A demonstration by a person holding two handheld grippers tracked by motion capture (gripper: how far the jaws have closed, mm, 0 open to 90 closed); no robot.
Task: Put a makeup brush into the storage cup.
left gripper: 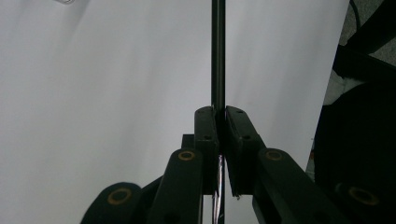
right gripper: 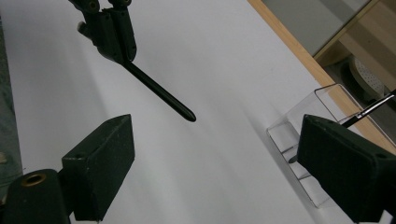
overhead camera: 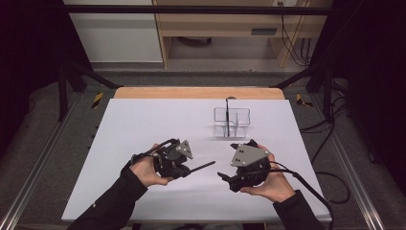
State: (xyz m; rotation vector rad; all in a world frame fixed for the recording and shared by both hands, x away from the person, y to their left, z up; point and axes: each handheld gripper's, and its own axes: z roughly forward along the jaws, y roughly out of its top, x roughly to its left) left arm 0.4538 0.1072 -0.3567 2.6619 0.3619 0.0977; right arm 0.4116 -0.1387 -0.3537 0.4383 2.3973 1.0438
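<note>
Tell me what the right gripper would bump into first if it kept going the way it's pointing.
Probably the black pen held in the left gripper. The right gripper points left toward its tip, though depth is hard to judge.

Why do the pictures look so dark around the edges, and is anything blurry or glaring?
High view: the white table sheet is evenly lit while the room around it falls into black. Left gripper view: the thin black pen-like rod is sharp and the near jaws are dim. Right gripper view: the clear plastic organiser box shows faint glare, and soft shadows lie on the sheet.
</note>
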